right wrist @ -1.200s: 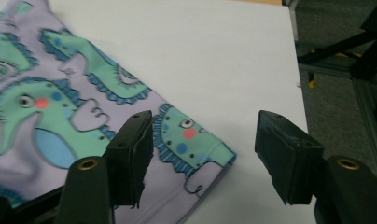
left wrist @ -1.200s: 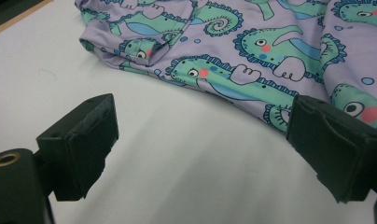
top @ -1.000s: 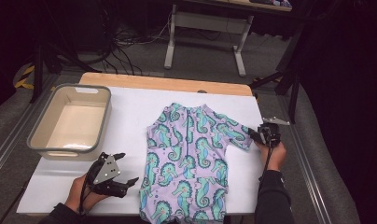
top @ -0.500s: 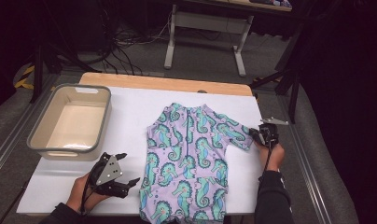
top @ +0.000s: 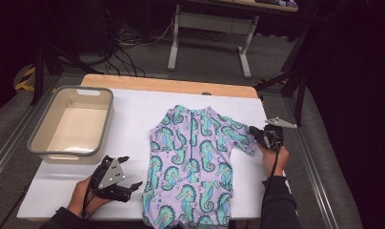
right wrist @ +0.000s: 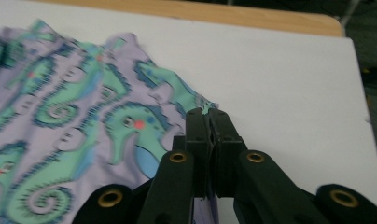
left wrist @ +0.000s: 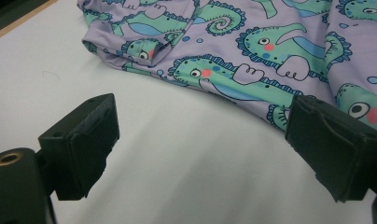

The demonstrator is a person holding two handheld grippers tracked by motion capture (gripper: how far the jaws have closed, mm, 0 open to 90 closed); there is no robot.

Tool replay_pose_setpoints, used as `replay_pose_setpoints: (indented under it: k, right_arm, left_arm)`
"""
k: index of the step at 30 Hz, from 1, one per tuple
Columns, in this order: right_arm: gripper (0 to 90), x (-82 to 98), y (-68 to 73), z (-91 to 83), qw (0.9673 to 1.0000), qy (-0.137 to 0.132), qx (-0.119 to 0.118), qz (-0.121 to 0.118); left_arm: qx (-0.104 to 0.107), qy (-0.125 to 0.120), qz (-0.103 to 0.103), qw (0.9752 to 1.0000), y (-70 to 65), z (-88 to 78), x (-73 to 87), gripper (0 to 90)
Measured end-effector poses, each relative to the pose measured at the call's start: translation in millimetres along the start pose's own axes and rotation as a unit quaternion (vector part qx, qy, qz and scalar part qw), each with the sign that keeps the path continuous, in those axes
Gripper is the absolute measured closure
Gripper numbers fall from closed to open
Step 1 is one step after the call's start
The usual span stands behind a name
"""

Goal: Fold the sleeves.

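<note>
A small lilac shirt (top: 195, 162) printed with teal seahorses lies flat on the white table (top: 133, 119), neck toward the far side. My right gripper (top: 254, 130) is shut on the cuff of the shirt's right sleeve (top: 238, 136). In the right gripper view the jaws (right wrist: 207, 114) meet with a sliver of teal hem pinched at their tips, and the shirt (right wrist: 60, 116) spreads to the left. My left gripper (top: 129, 171) rests open beside the shirt's lower left edge. Its jaws (left wrist: 200, 112) stand wide over bare table, the shirt (left wrist: 270, 42) just beyond them.
A grey-rimmed beige tub (top: 93, 89) stands empty at the table's far left. A wooden strip (top: 167, 83) runs along the table's far edge. Dark floor, cables and a desk frame (top: 174, 43) lie beyond.
My right gripper's jaws have closed on the sleeve cuff and the hand has shifted slightly. The left hand has stayed where it was.
</note>
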State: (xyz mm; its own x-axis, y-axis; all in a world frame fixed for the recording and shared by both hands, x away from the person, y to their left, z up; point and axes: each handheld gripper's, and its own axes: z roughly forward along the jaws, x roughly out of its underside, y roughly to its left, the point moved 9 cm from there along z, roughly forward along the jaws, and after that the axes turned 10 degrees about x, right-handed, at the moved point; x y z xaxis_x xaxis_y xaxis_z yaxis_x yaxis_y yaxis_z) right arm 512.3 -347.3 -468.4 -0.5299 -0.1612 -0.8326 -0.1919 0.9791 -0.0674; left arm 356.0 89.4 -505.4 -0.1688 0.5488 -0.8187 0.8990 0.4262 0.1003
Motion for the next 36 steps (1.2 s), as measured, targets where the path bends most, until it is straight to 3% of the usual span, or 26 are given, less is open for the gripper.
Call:
replay_pose_setpoints:
  k: [7, 14, 21, 25, 30, 36]
  right_arm:
    - [88.0, -20.9, 40.5, -18.7, 0.9980, -0.037, -0.046, -0.021]
    - [88.0, -29.7, 90.5, -17.7, 0.9939, -0.046, -0.087, -0.051]
    - [87.8, -33.9, 148.5, -21.5, 0.9859, -0.055, -0.125, -0.096]
    - [87.5, -31.2, 171.9, -23.7, 0.9821, -0.054, -0.141, -0.113]
    - [87.4, -21.2, 194.0, -18.9, 0.9772, -0.041, -0.151, -0.144]
    - [86.9, -6.4, 207.3, -14.2, 0.9721, -0.016, -0.165, -0.165]
  left_arm:
    - [-0.001, 0.003, 0.002, 1.0000, 0.1, 0.5, 0.6, 10.6]
    - [0.001, 0.004, 0.007, 1.0000, -0.9, 2.1, 0.5, 10.5]
    - [0.001, 0.004, 0.007, 1.0000, -1.0, 1.3, 1.2, 10.5]
    - [0.000, 0.004, 0.008, 1.0000, -0.3, 0.7, 1.1, 10.5]
    - [0.000, 0.004, 0.008, 1.0000, -0.3, 0.5, 1.0, 10.2]
    - [0.002, 0.004, 0.006, 1.0000, -0.3, 0.9, 1.3, 10.1]
